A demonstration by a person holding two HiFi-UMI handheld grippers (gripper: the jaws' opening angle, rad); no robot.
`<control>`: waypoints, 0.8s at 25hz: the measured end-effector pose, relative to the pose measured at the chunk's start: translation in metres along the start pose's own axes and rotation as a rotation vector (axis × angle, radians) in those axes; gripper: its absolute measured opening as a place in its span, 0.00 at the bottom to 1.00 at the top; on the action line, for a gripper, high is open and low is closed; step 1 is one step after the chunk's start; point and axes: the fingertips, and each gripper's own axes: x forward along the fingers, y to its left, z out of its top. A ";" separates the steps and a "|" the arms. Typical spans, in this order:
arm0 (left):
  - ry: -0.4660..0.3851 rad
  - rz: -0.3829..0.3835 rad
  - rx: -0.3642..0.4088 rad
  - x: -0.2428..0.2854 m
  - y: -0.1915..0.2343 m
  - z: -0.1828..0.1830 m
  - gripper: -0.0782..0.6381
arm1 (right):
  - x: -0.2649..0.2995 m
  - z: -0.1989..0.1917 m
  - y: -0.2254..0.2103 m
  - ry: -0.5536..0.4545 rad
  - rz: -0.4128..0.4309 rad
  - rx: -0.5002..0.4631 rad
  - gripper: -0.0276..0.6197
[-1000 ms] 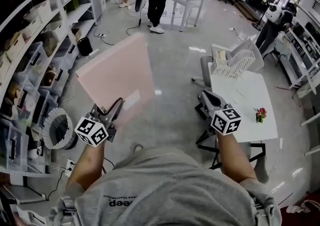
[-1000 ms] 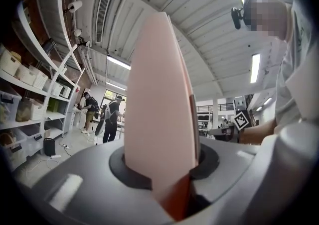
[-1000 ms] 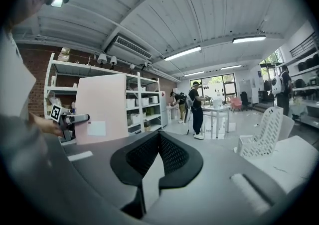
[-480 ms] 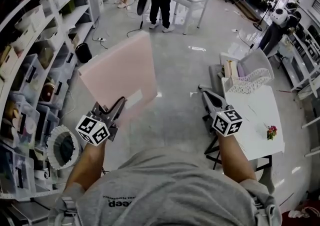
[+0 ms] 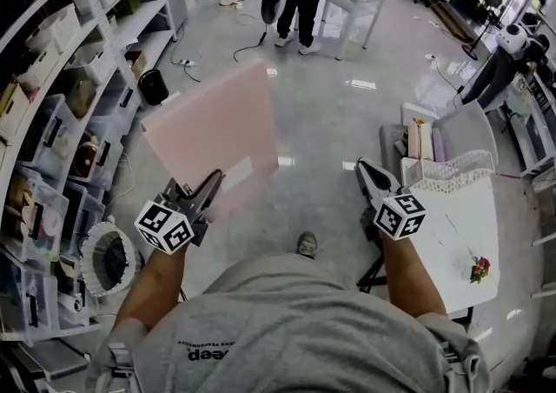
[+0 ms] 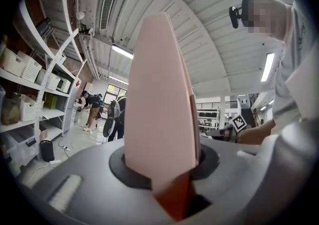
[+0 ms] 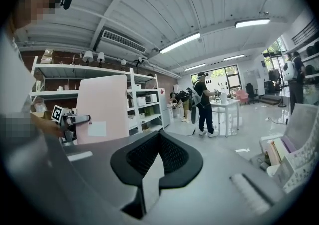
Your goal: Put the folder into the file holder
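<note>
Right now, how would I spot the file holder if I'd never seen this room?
Look at the white table on the person's right. At its far end stands the file holder: a white lattice rack with upright folders by it, unlike the small flower at the near end.

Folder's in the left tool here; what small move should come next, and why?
Probably carry the left tool rightward toward the white file holder on the table: it grips the pink folder upright over the floor, well left of the holder.
</note>
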 end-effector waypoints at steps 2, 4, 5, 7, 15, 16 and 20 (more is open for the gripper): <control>-0.003 0.030 0.008 0.026 0.002 0.000 0.38 | 0.020 0.007 -0.029 -0.009 0.036 0.003 0.05; -0.012 0.066 0.015 0.053 0.007 0.002 0.38 | 0.044 0.016 -0.058 -0.014 0.071 0.007 0.05; -0.019 0.085 0.015 0.067 0.010 0.004 0.38 | 0.057 0.022 -0.072 -0.015 0.088 0.009 0.05; -0.031 0.121 0.010 0.097 0.017 0.009 0.38 | 0.083 0.036 -0.100 -0.013 0.125 0.005 0.05; -0.049 0.185 -0.017 0.194 0.025 0.016 0.38 | 0.157 0.065 -0.187 0.001 0.216 0.000 0.05; -0.041 0.188 -0.017 0.200 0.028 0.015 0.38 | 0.163 0.065 -0.192 0.002 0.222 0.006 0.05; -0.036 0.194 -0.024 0.216 0.050 0.016 0.38 | 0.190 0.063 -0.204 0.009 0.221 0.025 0.05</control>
